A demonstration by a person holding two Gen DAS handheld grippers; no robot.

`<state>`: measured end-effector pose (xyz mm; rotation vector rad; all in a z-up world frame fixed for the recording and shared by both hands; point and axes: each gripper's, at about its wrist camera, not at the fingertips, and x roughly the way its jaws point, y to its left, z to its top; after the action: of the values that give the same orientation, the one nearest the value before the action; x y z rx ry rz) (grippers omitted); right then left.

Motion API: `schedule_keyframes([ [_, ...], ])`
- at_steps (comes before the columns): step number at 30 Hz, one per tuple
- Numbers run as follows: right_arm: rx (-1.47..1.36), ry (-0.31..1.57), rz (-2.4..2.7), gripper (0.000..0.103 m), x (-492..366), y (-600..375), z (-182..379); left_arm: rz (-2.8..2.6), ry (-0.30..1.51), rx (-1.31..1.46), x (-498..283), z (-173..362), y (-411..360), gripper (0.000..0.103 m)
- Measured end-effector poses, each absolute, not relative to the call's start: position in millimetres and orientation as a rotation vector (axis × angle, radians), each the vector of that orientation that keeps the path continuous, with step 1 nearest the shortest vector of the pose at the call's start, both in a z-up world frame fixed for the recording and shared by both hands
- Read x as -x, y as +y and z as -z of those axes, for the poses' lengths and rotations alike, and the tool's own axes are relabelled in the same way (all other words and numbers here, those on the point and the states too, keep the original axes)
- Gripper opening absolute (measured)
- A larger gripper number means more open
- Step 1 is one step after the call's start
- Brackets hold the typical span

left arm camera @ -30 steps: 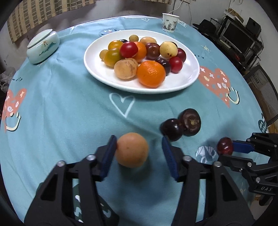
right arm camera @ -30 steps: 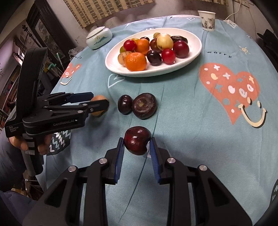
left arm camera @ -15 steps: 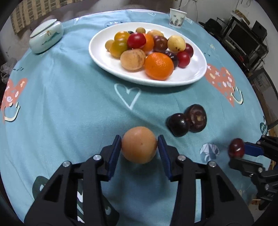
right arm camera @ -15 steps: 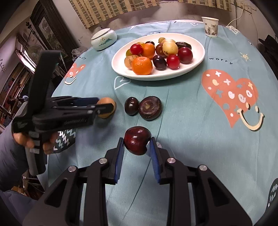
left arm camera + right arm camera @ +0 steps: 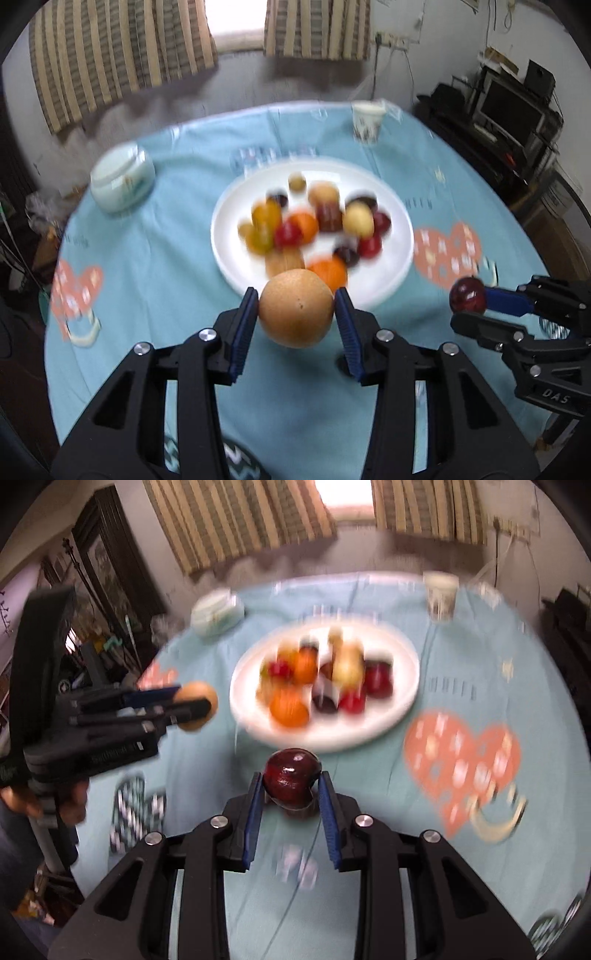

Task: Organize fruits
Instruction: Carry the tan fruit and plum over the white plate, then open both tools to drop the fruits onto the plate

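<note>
My left gripper (image 5: 296, 308) is shut on a round tan-orange fruit (image 5: 296, 308) and holds it above the table, in front of the white plate (image 5: 399, 221) piled with several fruits. It also shows in the right wrist view (image 5: 195, 705). My right gripper (image 5: 291, 782) is shut on a dark red plum (image 5: 291, 781), lifted near the plate's (image 5: 406, 664) front edge. The plum also shows in the left wrist view (image 5: 467, 295). A dark fruit (image 5: 301, 808) is partly hidden below the plum. The background is motion-blurred.
A round table with a teal cloth (image 5: 155, 258) holds a pale lidded jar (image 5: 122, 179) at back left and a paper cup (image 5: 367, 123) at the back. Striped curtains hang behind. Black shelving with electronics (image 5: 513, 107) stands to the right.
Both grippers have lifted their fruits off the cloth and tilted up toward the plate. The two dark fruits on the cloth have dropped out of the left wrist view.
</note>
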<state>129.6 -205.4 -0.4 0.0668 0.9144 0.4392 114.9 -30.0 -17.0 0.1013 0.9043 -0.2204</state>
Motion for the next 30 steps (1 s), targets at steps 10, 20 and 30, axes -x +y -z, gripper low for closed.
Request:
schedule_keyframes([
  [10, -0.054, 0.895, -0.420, 0.030, -235, -205, -7, 0.160, 0.922, -0.134, -201, 19, -56, 0.043],
  [20, -0.064, 1.018, -0.425, 0.033, -294, -192, 35, 0.150, 0.995, -0.149, -234, 60, -58, 0.051],
  [30, -0.127, 0.919, -0.420, 0.060, -278, -210, -5, 0.123, 0.940, -0.099, -217, 33, -33, 0.059],
])
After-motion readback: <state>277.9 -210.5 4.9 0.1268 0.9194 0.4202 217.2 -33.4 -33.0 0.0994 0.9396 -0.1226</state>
